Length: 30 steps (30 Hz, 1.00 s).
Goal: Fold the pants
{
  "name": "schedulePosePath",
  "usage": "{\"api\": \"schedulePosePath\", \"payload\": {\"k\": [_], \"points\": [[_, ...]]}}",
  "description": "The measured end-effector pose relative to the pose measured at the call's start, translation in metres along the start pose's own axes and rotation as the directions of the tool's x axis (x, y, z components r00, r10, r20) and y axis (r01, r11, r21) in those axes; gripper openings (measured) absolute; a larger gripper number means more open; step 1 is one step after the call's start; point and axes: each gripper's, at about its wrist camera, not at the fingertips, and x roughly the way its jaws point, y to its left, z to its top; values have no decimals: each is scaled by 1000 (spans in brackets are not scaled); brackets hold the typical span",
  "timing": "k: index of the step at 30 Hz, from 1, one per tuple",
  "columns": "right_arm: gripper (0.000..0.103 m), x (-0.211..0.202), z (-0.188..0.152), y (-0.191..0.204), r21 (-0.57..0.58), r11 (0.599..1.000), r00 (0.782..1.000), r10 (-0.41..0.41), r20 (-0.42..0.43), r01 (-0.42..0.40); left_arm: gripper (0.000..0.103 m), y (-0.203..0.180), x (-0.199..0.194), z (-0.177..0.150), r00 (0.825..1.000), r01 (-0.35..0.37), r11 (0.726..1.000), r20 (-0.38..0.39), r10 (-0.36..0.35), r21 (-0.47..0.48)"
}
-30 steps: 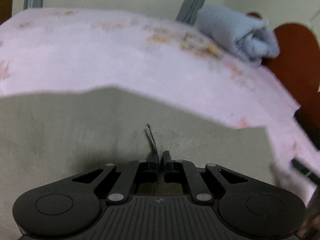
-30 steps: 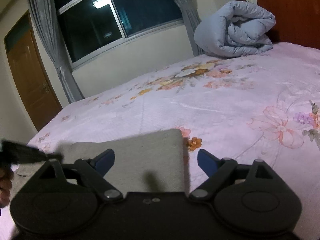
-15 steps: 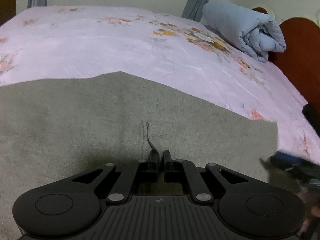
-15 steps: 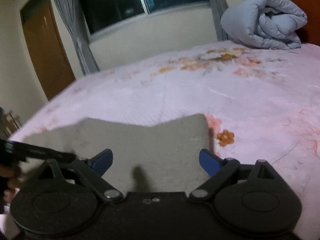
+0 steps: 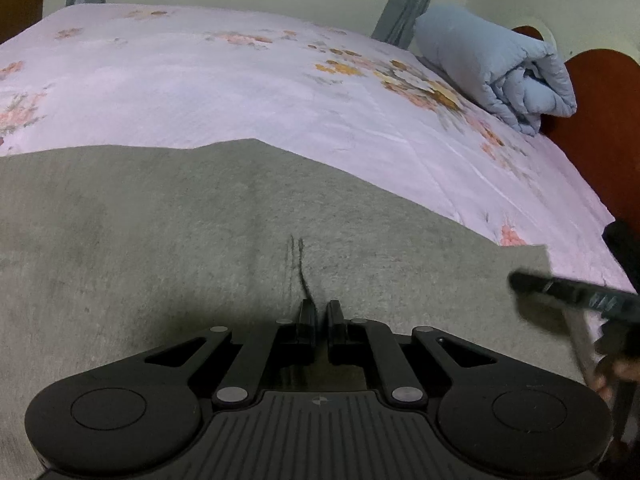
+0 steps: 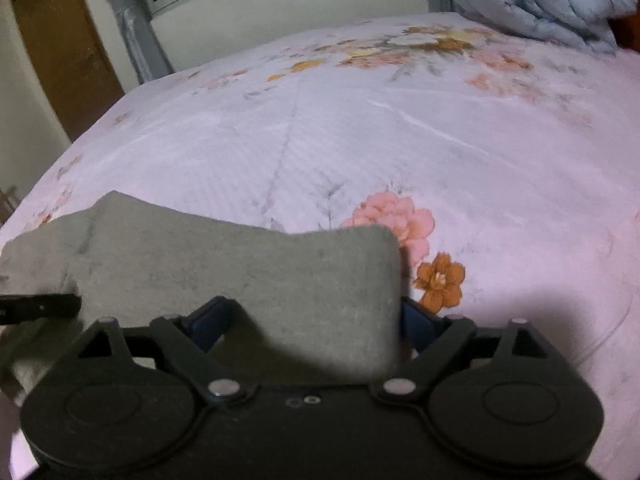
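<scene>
Pants, grey and soft, lie spread near the closer edge of the bed, their long axis running side to side across both views. The left gripper has its jaws pressed together, pinching a pucker of the cloth along the near hem. The right gripper sits at the pants' other end, where a square corner of fabric rises between its blue pads; its jaws are closing but not yet pressing, so far as shows. My guess: the next move depends on this corner staying between the pads, since the right hand is the nearer one.
</scene>
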Motion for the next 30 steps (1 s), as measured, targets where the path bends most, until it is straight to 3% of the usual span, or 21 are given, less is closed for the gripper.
{"api": "schedulePosePath", "payload": {"k": [3,6,9,13,14,17,18,23,24,30], "points": [[75,-1,6,5,-11,1000,1000,-1,12,1,6,-2,1,-3,1000,-11,1000,10,11,-8],[77,22,1,7,-65,998,997,-32,-69,28,6,-3,0,-2,1000,-15,1000,8,15,-14],[72,2,4,13,-64,997,999,-41,25,43,6,-2,-5,0,1000,-16,1000,5,16,-14],[72,-12,0,25,-118,993,996,-20,91,31,6,-4,-12,-5,999,-50,999,19,50,16],[71,-10,-3,28,-135,990,996,-27,84,38,6,-4,-9,-7,998,-59,998,13,59,26],[67,22,-7,22,-125,990,996,-66,-64,57,6,0,-3,-6,998,-58,998,9,58,-14],[68,21,-7,20,-114,992,996,-56,-63,49,6,2,-4,-4,999,-54,998,3,54,-36],[66,-23,-3,26,-140,989,998,-40,42,45,6,12,-35,-8,996,-64,997,62,67,-51],[70,-30,-8,28,-148,988,998,-35,44,41,6,14,-43,-11,996,-59,996,68,63,-64],[69,-57,-34,41,-187,982,998,-5,65,17,6,-12,-60,-23,997,13,999,82,-10,-32]]}}
